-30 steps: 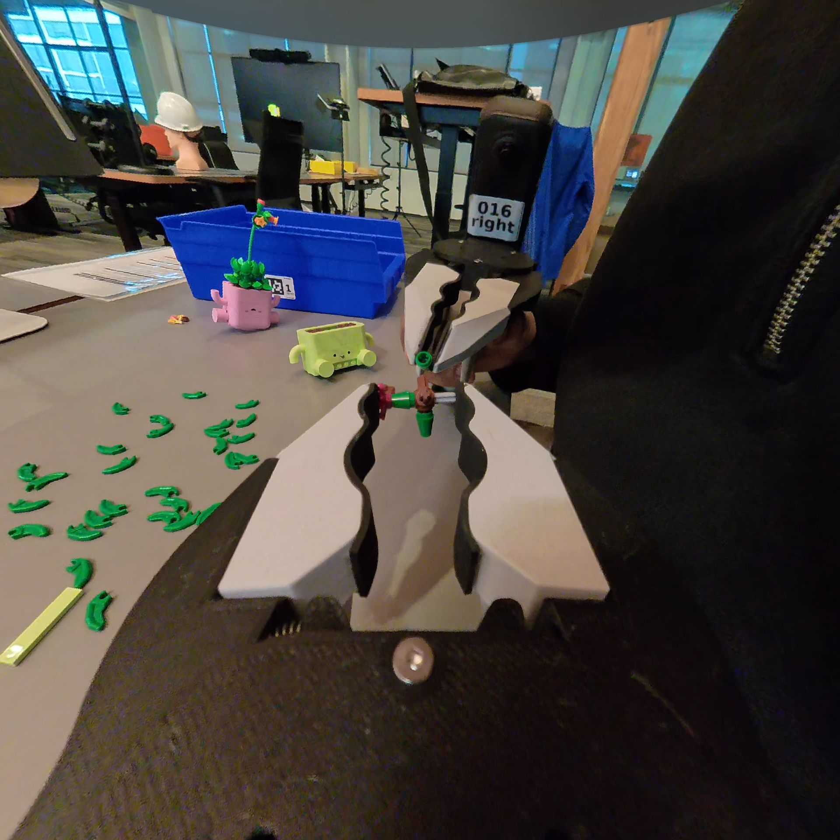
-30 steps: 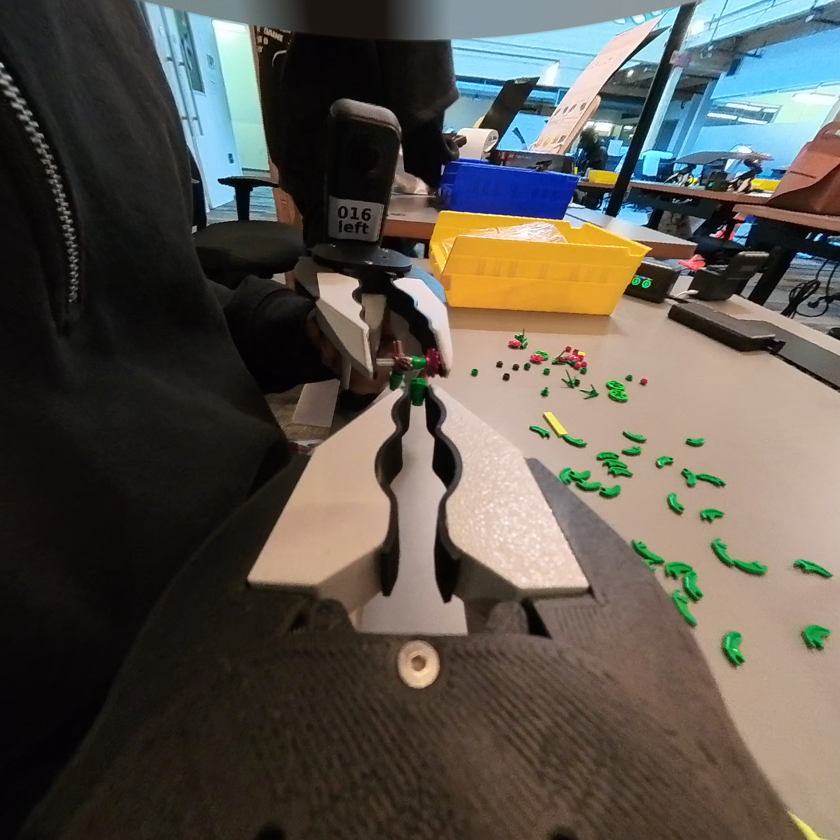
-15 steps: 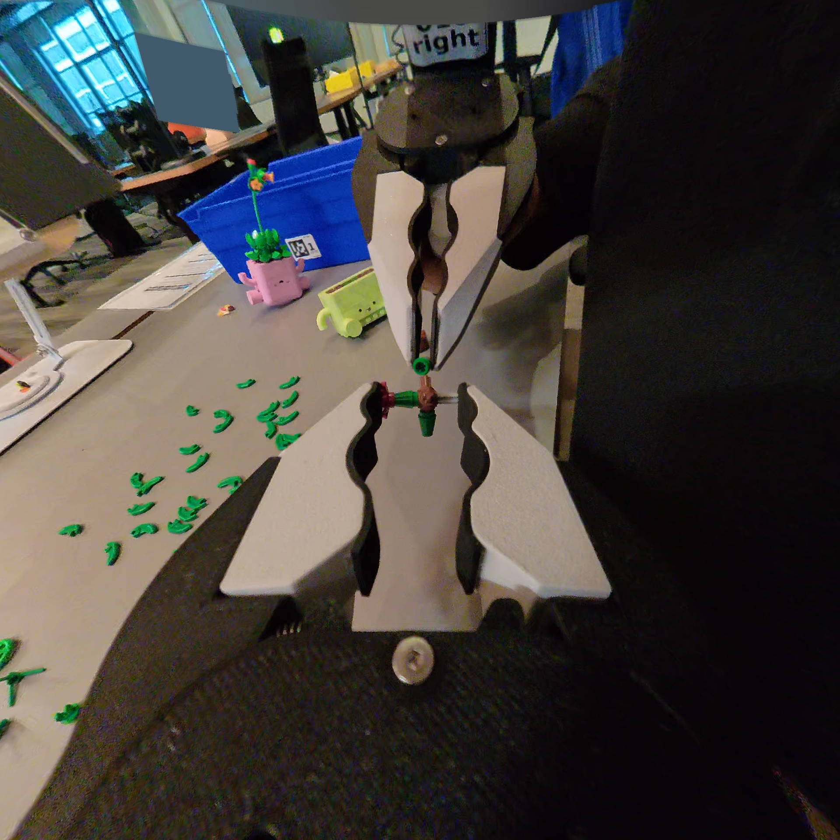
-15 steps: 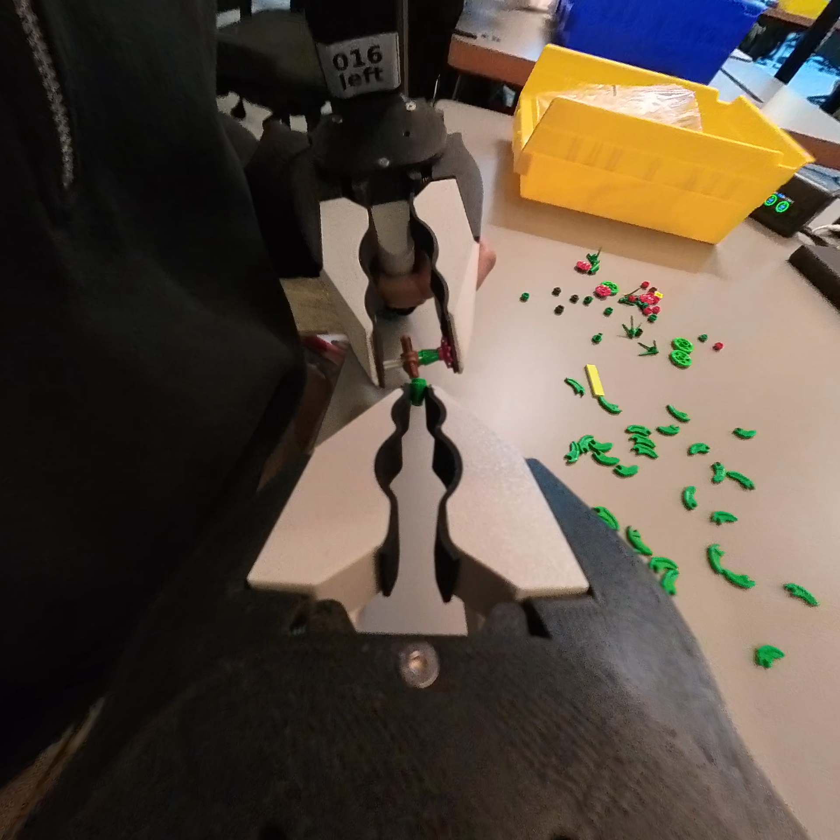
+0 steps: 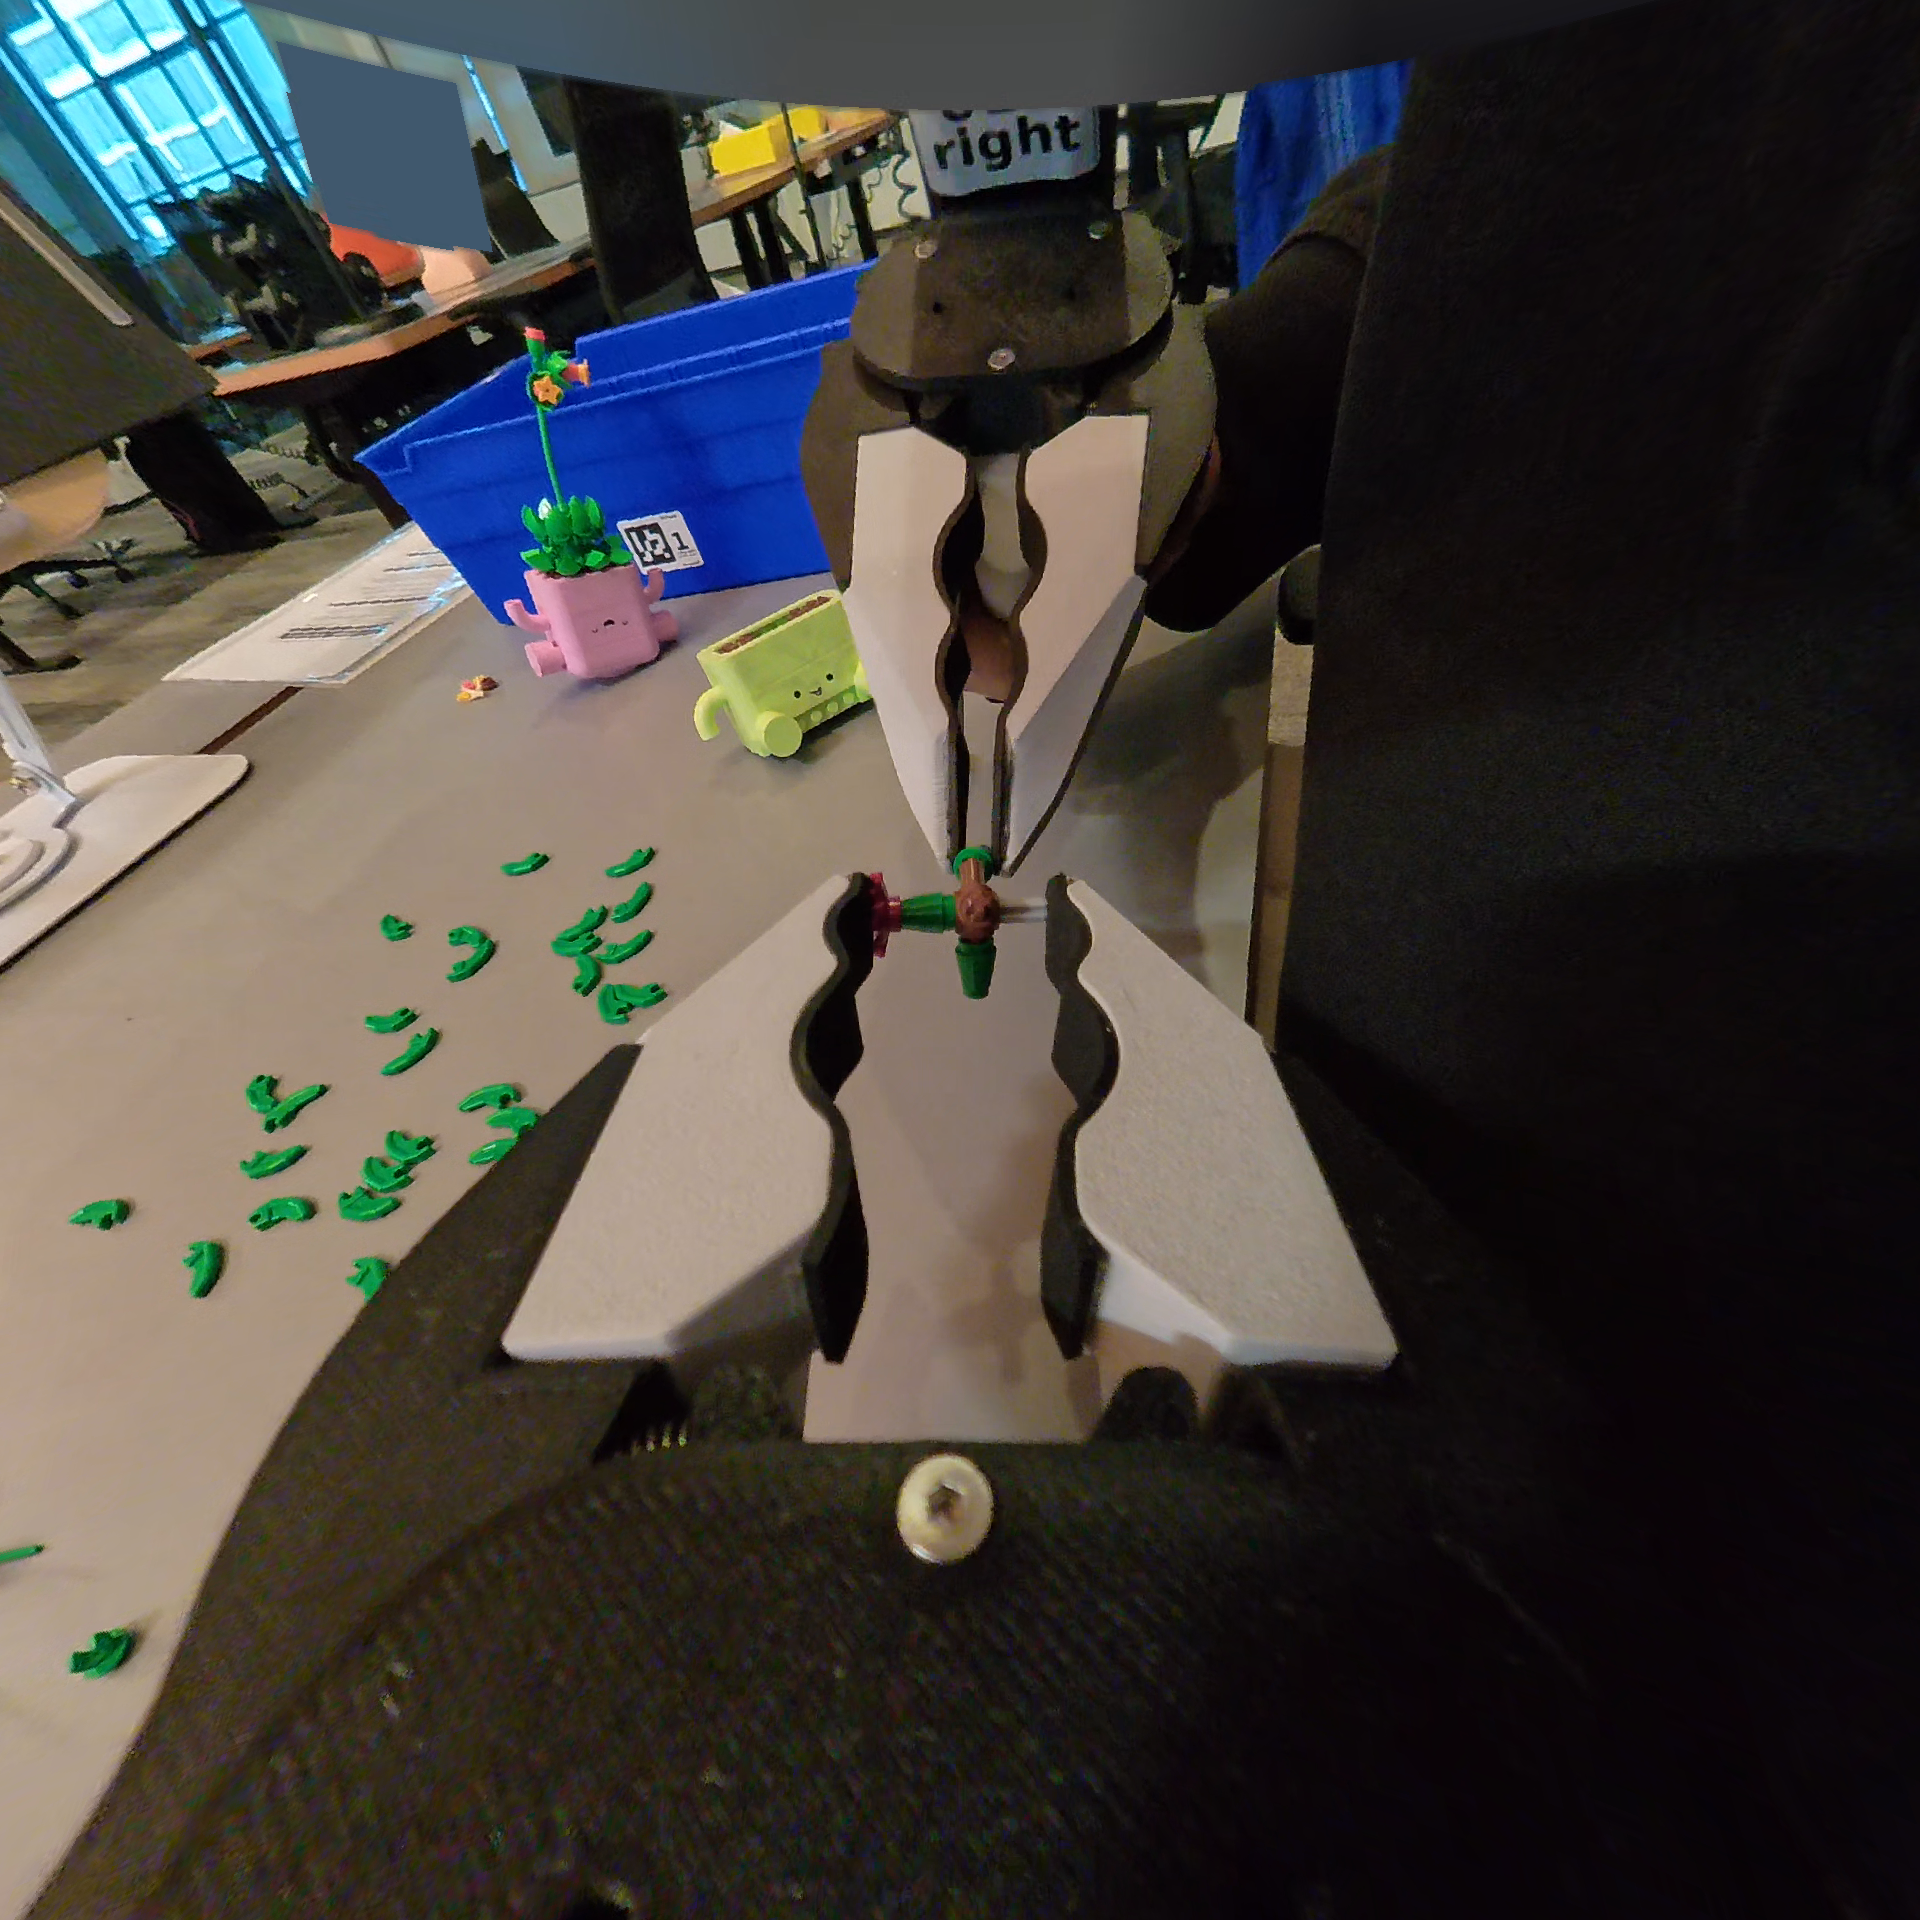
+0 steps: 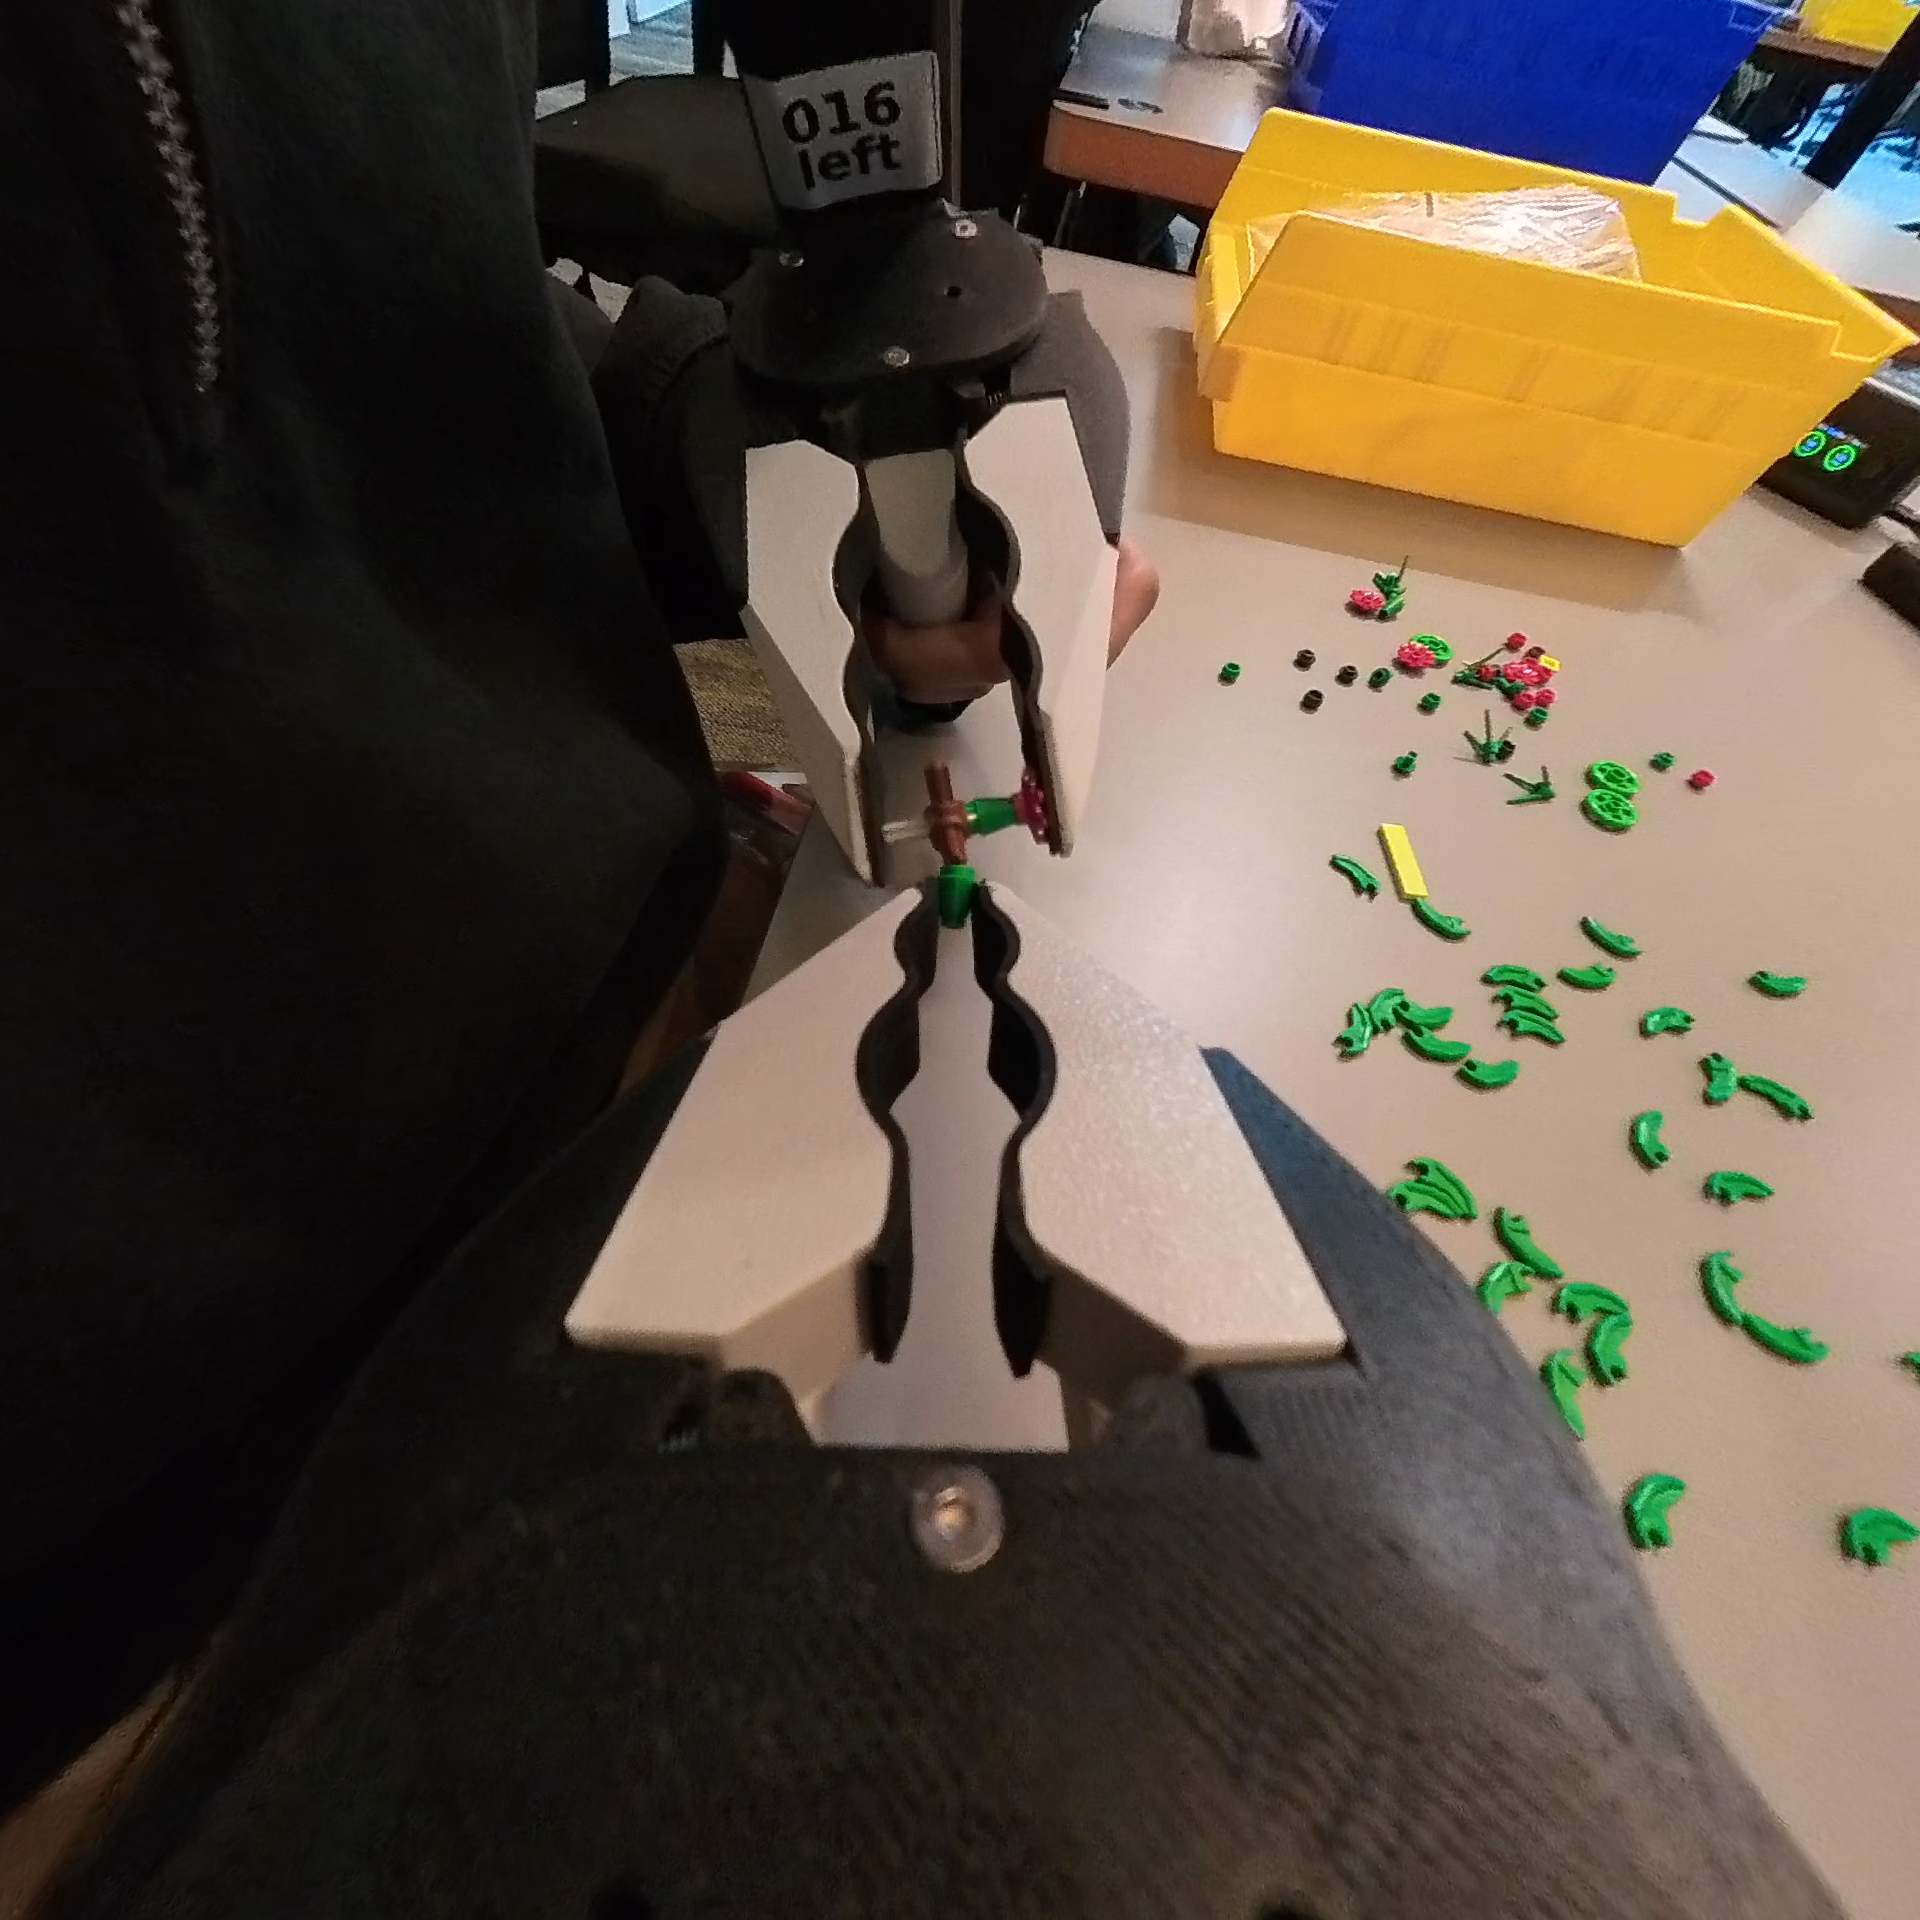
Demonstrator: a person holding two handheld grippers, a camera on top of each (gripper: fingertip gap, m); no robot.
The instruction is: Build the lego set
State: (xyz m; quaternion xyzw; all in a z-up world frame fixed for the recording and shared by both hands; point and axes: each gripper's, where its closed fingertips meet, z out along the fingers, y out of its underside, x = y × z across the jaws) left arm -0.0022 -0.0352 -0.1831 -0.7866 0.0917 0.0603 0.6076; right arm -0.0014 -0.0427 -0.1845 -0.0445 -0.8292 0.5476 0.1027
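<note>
My left gripper (image 5: pixel 961 914) is shut on a small flower stem piece (image 5: pixel 951 914), held crosswise between its tips: a pink flower, a green cone, a brown hub and a clear rod, with another green cone hanging down. My right gripper (image 5: pixel 975 847) comes down from above, shut on a small green piece (image 5: pixel 971 860) that meets the top of the hub. In the right wrist view my right gripper (image 6: pixel 954 902) pinches the green piece (image 6: pixel 954 896) just under the stem piece (image 6: pixel 977 816), which the left gripper (image 6: pixel 961 836) holds.
Several green leaf pieces (image 5: pixel 416 1091) lie scattered on the grey table (image 5: pixel 312 831). A pink pot with a flower (image 5: pixel 592 623), a lime pot (image 5: pixel 790 686) and a blue bin (image 5: pixel 675 447) stand behind. A yellow bin (image 6: pixel 1507 364), red flower bits (image 6: pixel 1507 675) and a yellow strip (image 6: pixel 1403 857) lie to the right. A black jacket (image 6: pixel 312 727) is close by. Only a small space, under 4 cm, lies between the two pairs of fingers. Left tips and right tips are each some 20 cm from the lime pot (image 5: pixel 790 686).
Both grippers have tilted to look down at the table. The right gripper has swung above the left one and brought its green piece onto the brown hub.
</note>
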